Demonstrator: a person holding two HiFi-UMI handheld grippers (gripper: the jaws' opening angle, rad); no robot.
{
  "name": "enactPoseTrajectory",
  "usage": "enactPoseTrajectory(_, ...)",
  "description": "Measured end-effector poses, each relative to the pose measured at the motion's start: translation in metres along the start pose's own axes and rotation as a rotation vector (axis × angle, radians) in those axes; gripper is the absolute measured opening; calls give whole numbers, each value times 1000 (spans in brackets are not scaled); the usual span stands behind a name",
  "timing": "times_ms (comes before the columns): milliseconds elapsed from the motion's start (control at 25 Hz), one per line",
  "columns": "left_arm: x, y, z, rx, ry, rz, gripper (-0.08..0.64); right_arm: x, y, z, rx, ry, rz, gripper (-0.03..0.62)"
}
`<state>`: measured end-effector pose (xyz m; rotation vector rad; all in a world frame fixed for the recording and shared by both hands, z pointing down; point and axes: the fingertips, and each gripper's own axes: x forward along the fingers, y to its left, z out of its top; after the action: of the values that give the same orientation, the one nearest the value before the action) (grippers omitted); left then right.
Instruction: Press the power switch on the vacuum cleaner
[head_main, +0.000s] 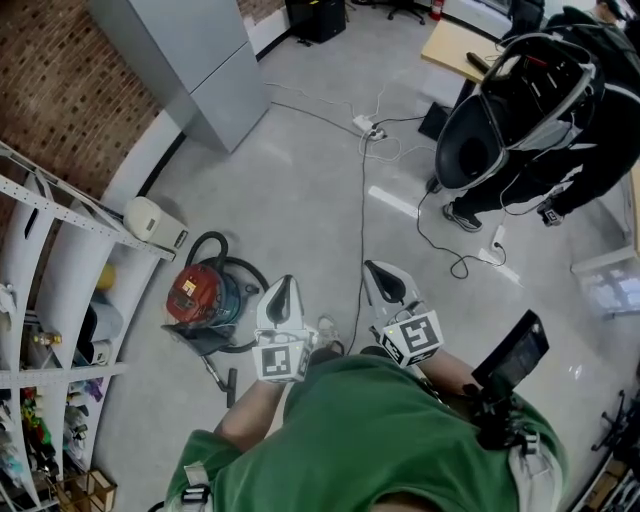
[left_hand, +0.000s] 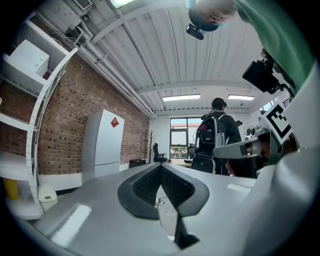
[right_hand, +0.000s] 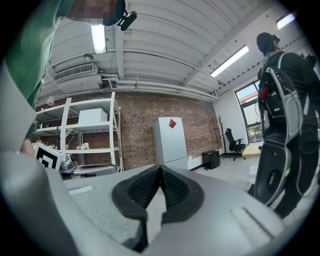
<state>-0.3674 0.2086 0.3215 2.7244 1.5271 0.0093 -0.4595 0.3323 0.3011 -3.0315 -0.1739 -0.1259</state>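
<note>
The vacuum cleaner (head_main: 204, 293), with a red top, teal body and looped black hose, stands on the grey floor by the shelving, left of both grippers. Its switch is too small to make out. My left gripper (head_main: 284, 284) is held up near my chest, to the right of the vacuum and well above it, with its jaws shut on nothing. My right gripper (head_main: 376, 268) is beside it, further right, also shut and empty. The left gripper view shows closed fingertips (left_hand: 160, 167) aimed across the room. The right gripper view shows the same closed fingertips (right_hand: 160, 170). Neither gripper view shows the vacuum.
White shelving (head_main: 60, 250) lines the brick wall at left, with a white appliance (head_main: 150, 222) at its foot. A grey cabinet (head_main: 190, 60) stands at the back. A person with a backpack (head_main: 540, 120) stands at the far right. Cables and a power strip (head_main: 365, 125) cross the floor.
</note>
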Motion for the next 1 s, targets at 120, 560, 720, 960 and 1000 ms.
enactPoseTrajectory(120,18,25,2,-10,-6,-13,8,31,4,4,-6,-2,-12,3)
enactPoseTrajectory(560,58,104,0,-23,-6,8,8,121,12,10,-18,2,-15,3)
enactPoseTrajectory(720,72,118,-3,-31,-3,11,8,145,9,12,-18,6,-11,3)
enactPoseTrajectory(960,92,135,-4,-45,21,54,8,179,1,10,-14,25,25,3)
enactPoseTrajectory(1000,96,139,-5,-43,24,61,8,187,0,11,-15,24,34,3)
